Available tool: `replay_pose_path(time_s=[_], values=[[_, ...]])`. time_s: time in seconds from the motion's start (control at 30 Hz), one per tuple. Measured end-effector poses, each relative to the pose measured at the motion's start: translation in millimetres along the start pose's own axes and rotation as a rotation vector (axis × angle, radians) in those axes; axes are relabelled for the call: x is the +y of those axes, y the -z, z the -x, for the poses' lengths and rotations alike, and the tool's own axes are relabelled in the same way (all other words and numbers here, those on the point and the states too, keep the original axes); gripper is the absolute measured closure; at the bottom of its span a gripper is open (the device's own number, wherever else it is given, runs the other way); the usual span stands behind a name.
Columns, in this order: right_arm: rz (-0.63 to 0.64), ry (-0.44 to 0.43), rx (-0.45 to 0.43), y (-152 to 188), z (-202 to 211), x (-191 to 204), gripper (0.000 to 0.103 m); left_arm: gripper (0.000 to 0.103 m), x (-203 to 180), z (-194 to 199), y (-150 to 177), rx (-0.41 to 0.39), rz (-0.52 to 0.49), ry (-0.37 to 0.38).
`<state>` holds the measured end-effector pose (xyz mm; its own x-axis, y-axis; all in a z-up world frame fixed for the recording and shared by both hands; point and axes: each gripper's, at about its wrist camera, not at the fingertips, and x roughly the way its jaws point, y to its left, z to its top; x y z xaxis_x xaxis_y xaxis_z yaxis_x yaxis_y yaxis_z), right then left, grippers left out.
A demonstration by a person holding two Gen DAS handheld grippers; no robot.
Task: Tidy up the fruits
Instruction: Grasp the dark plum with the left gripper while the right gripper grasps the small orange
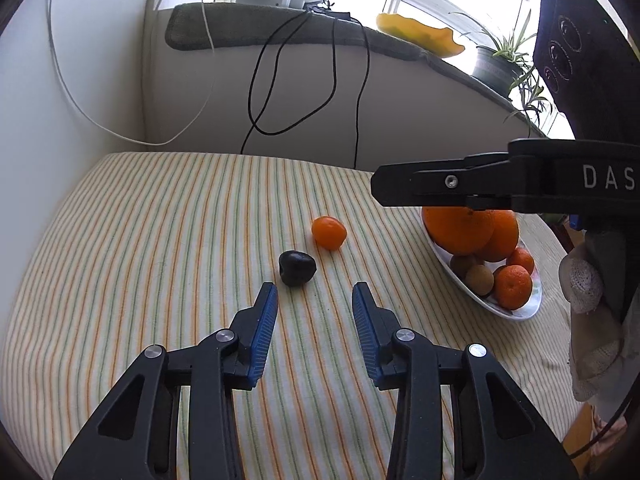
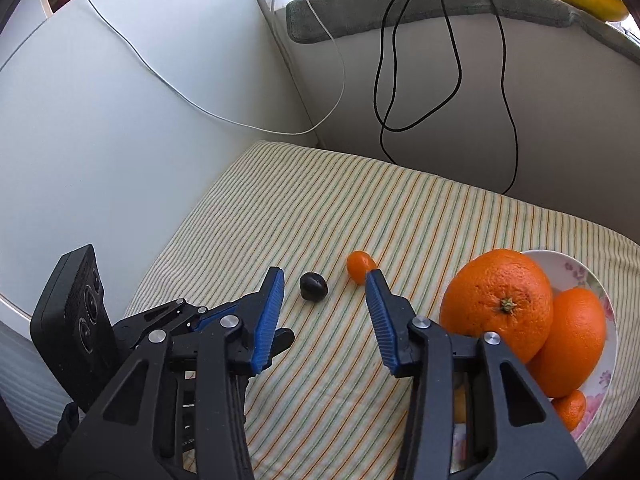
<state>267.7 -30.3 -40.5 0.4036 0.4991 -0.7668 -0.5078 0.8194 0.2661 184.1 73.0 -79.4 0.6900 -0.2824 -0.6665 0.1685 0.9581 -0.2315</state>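
A dark plum (image 1: 297, 268) (image 2: 313, 286) and a small mandarin (image 1: 329, 233) (image 2: 360, 266) lie loose on the striped tablecloth (image 1: 160, 240). A white plate (image 1: 516, 314) (image 2: 576, 268) at the right holds two big oranges (image 1: 460, 230) (image 2: 498, 302), mandarins and kiwis. My left gripper (image 1: 315, 290) is open with nothing between its blue pads, just short of the plum. My right gripper (image 2: 325, 276) is open too, empty, with the plum and mandarin just beyond its tips. In the left wrist view the right gripper (image 1: 440, 184) passes sideways over the plate.
Black and white cables (image 1: 280, 92) hang down the wall behind the table. On the sill lie a grey mat (image 1: 260, 28), a yellow dish (image 1: 420, 34) and a potted plant (image 1: 504, 60). A gloved hand (image 1: 592, 312) holds the right gripper.
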Motion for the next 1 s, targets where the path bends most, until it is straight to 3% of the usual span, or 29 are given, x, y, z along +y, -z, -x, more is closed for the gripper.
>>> replay_pose_path(time_s=[0.37, 0.7, 1.0], values=[[0.001, 0.096, 0.113, -22, -62, -3, 0.068, 0.068, 12, -15, -6, 0.009, 0.039, 0.024], [0.031, 0.123, 0.161, -27, -83, -2, 0.069, 0.068, 7, -29, -14, 0.046, 0.004, -0.002], [0.060, 0.202, 0.206, -31, -99, 3, 0.070, 0.068, 5, -41, -17, 0.064, -0.009, -0.011]])
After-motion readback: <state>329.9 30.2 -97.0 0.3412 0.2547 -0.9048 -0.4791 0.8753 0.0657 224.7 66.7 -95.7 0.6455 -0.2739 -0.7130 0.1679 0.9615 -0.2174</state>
